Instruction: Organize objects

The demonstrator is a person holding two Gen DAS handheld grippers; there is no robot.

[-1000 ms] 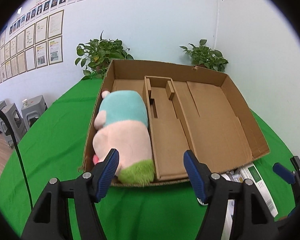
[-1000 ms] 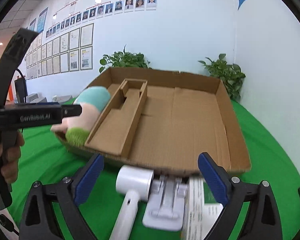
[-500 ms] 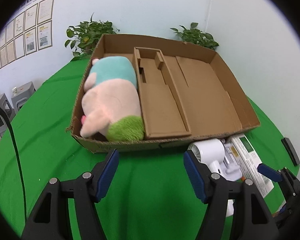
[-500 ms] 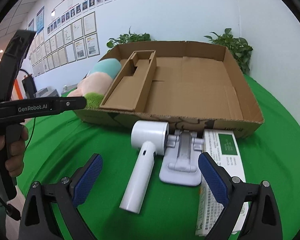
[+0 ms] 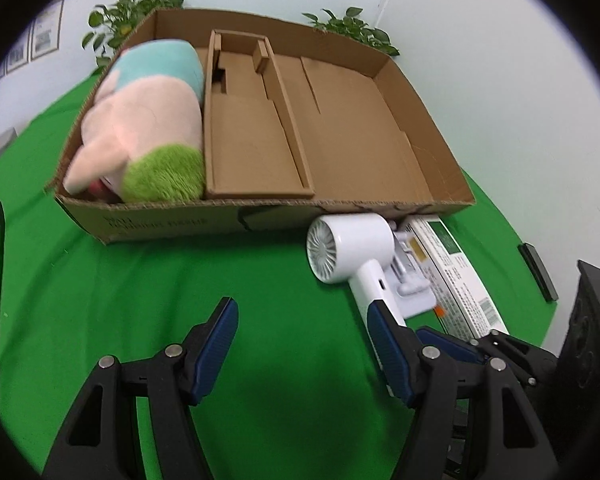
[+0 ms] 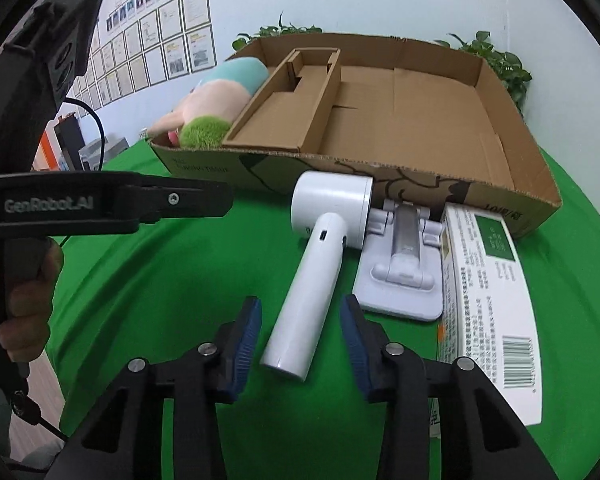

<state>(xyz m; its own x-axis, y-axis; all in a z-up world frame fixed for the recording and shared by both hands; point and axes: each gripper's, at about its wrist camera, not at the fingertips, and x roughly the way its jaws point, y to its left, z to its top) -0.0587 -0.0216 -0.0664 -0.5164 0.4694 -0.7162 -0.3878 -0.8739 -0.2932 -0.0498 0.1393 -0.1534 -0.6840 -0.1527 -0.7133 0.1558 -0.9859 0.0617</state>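
Observation:
A white hair dryer point(image 6: 320, 264) lies on the green cloth in front of the cardboard box point(image 6: 500, 200). My right gripper point(image 6: 300, 312) straddles the dryer's handle. Its jaws are closing, and a gap still shows on each side of the handle. In the left wrist view the hair dryer point(image 5: 352, 248) lies at the right. My left gripper point(image 5: 302, 320) hangs open over bare cloth, left of the handle, with nothing between its fingers. A pink, teal and green plush toy point(image 5: 148, 120) fills the left compartment of the cardboard box point(image 5: 160, 224).
A white folding stand point(image 6: 400, 280) and a white-and-green carton point(image 6: 488, 300) lie right of the dryer against the box front. A small black object point(image 5: 538, 272) sits near the table's right edge. Potted plants point(image 5: 132, 20) stand behind the box. A hand point(image 6: 24, 304) holds the left gripper.
Both grippers have dropped and tipped down towards the cloth in front of the box. The right jaws have narrowed from wide open to close around the dryer's handle.

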